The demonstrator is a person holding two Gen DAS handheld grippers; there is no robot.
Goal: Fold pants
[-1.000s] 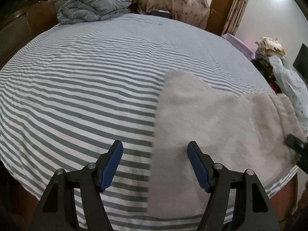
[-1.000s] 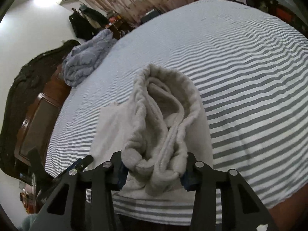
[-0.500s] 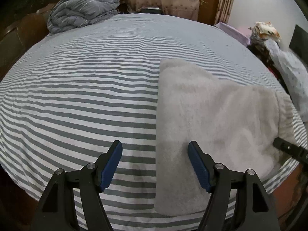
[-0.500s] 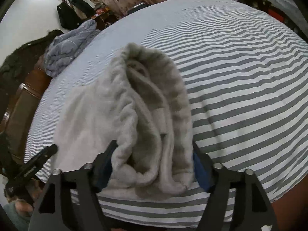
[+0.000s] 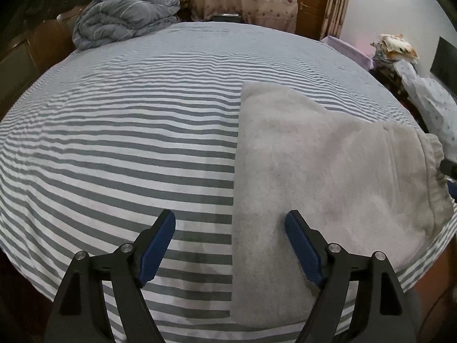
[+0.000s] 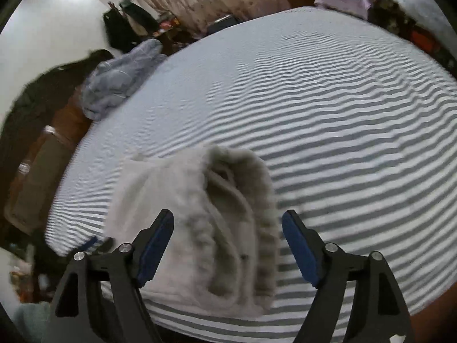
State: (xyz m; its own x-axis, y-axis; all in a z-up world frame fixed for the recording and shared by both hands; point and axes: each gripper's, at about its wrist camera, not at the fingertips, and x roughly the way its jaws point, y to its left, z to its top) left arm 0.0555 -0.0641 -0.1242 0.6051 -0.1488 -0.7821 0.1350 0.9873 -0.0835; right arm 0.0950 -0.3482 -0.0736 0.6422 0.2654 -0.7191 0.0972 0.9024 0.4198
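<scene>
The pants [image 5: 322,177], a fuzzy light-grey pair, lie folded on the near right part of the striped bed sheet [image 5: 128,143], close to the near edge of the bed. Their elastic waistband [image 6: 254,200] forms the right end of the bundle.

**What has changed**

- Right gripper [image 6: 227,245]: a second ago its jaws were clamped on the bunched waistband and held it off the sheet. They have just been opening and now stand apart. The waistband lies between the blue pads [image 6: 155,243] but neither pad presses on it. The cloth has settled onto the sheet.
- Left gripper [image 5: 230,245]: its jaws were already apart and have just been opening a little further. Nothing is clamped. The left edge of the pants passes between the jaws, and the right pad stands over the cloth; contact cannot be confirmed.
- Pants: a second ago the right end stood up in a loose roll. It now lies lower and flatter, with the bundle reading as a rough rectangle in the left wrist view.

**Meaning for the task**

The release indicates that one fold has been laid down and let go. Neither gripper holds the garment, so it rests under its own weight. The waistband end remains ruffled and thick, and the far left corner rises to a point, so the fold is judged not yet tidy. A further fold or a smoothing pass probably remains. The grey quilt [image 5: 122,23] at the far left of the bed is well apart and plays no part.
</scene>
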